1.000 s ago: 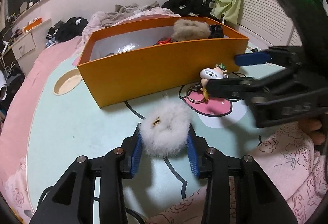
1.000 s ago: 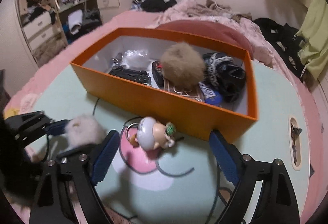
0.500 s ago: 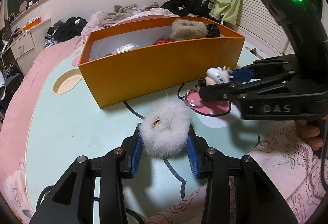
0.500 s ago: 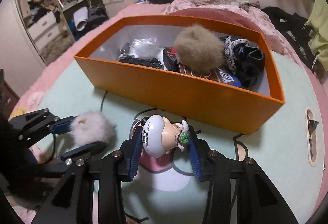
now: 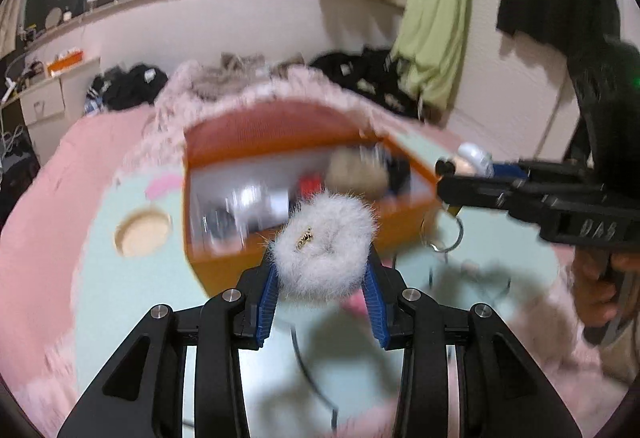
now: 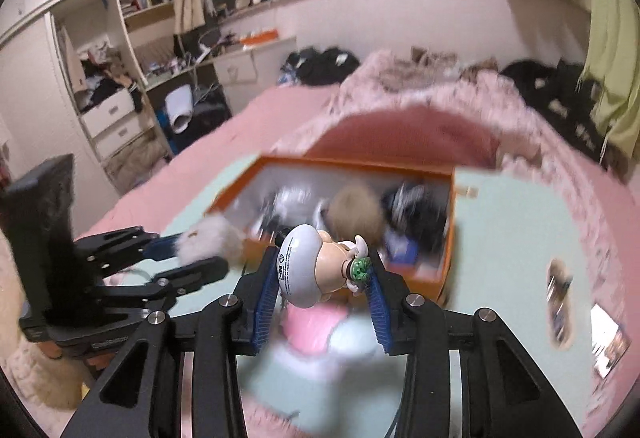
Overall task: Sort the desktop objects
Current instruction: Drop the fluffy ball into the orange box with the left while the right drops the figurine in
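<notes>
The orange box (image 6: 447, 258) is holding a brown pompom (image 6: 356, 211); the left gripper (image 5: 322, 288) is gripping a white pompom (image 5: 324, 244), and the right gripper (image 6: 322, 288) is clamping a figurine keychain (image 6: 316, 266), both raised.

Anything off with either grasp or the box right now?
Nothing stands out. The left gripper holds the white pompom squarely; the right gripper holds the figurine keychain, its key ring dangling free. The orange box sits flat, contents blurred.
</notes>
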A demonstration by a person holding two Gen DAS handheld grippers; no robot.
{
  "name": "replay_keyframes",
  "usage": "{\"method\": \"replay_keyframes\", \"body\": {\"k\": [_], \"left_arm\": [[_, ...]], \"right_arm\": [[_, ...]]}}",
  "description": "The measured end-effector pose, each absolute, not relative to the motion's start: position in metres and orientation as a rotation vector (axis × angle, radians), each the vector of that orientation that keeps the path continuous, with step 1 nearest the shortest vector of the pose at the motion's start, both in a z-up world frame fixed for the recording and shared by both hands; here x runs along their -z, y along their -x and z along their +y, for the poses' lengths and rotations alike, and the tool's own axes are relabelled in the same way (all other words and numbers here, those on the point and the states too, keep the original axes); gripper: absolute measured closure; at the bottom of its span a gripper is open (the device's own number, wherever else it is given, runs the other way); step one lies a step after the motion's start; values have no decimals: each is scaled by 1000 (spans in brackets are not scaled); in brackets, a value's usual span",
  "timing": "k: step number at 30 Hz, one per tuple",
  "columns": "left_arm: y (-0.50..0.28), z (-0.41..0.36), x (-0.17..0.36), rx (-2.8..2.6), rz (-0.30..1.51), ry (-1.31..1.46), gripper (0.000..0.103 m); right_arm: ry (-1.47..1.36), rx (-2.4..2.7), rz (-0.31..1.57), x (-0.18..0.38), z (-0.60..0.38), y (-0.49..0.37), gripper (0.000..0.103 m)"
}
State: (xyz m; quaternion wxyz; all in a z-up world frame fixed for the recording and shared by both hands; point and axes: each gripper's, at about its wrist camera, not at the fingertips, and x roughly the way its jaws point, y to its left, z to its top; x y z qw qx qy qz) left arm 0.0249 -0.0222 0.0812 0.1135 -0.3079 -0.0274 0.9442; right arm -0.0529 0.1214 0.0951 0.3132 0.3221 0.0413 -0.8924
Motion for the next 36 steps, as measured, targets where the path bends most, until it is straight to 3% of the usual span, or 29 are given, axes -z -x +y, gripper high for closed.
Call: {"method": "replay_keyframes", "body": {"k": [5,6,7,8,11,13,30,36], "left_arm": [[22,-28,-96,-2814,-161,882,62],[32,-29,-90,-2835,-170,914,52],[40,-30,-83,-2847,-174,957,34],[47,-32,-72,-2858,-190,1020,28],[52,-33,-43,-2837,-219,1122,26],[39,-24,-43,-2922,-83,1010,17],[29,-28,-46,-2905,-115,993,17],[-5,-29,-75,-2938,-173,823,17]], "right_arm": [[-859,2451,137,-90,105,94,61],[-882,2453,137,-83,105,100,59],[-918,2456,140,-74,103,106,48],[-960,2463,145,-63,102,111,38],[-1007,2457,211,-39,99,109,37],[-984,2467,240,-36,100,106,37],[-939,2493,238,-34,113,96,36],[-814,2539,203,-55,127,63,31]]}}
